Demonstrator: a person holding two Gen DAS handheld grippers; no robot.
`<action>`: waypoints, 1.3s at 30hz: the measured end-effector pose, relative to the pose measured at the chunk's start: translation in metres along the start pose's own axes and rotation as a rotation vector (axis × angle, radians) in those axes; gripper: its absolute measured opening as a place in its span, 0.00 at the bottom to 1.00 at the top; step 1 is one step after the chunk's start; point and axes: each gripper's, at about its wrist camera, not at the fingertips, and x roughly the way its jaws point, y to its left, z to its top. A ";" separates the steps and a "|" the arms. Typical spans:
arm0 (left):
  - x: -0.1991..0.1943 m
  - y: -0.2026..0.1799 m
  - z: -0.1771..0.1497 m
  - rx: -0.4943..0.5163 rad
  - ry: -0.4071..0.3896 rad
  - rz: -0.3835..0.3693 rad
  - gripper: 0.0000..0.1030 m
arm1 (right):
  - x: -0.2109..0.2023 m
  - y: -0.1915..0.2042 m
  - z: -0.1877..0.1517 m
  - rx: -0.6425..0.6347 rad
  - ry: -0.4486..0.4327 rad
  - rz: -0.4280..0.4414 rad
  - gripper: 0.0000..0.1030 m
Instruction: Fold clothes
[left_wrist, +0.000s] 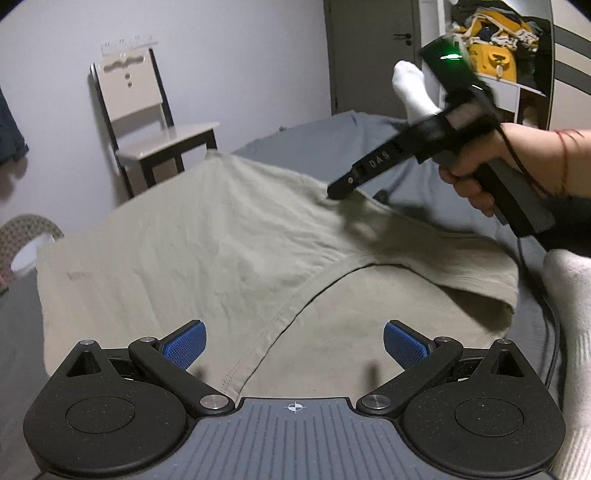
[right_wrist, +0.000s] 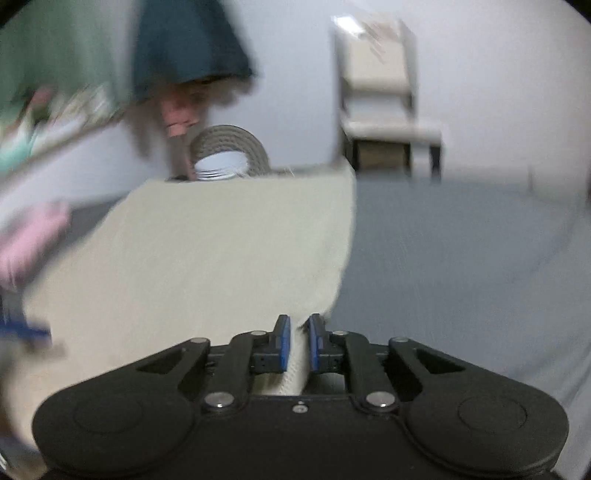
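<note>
A beige t-shirt (left_wrist: 192, 251) lies spread on the grey bed sheet (left_wrist: 332, 140), with one side lifted and folded over itself. My left gripper (left_wrist: 294, 345) hangs open just above the near part of the shirt, blue pads wide apart and empty. The right gripper (left_wrist: 338, 190), held by a hand (left_wrist: 476, 177), pinches the shirt's raised edge at the far right. In the right wrist view, that gripper (right_wrist: 299, 341) is shut on a fold of the beige t-shirt (right_wrist: 207, 251), which stretches away to the left. The view is blurred.
A beige chair (left_wrist: 147, 122) stands by the wall past the bed. A woven basket (left_wrist: 26, 236) sits at the left edge. Feet in white socks (left_wrist: 410, 92) rest on the bed at right, with a cable (left_wrist: 550, 332) trailing nearby. Shelves with clothes (left_wrist: 495, 40) stand at back right.
</note>
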 end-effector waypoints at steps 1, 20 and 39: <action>0.002 0.000 -0.001 -0.005 0.005 -0.004 1.00 | -0.001 0.018 -0.003 -0.135 -0.014 -0.019 0.08; 0.010 0.001 -0.002 -0.003 0.033 -0.005 1.00 | 0.014 -0.067 -0.001 0.309 0.065 -0.019 0.20; 0.018 -0.008 -0.006 0.040 0.075 -0.020 1.00 | 0.015 0.028 -0.003 -0.108 0.036 -0.110 0.20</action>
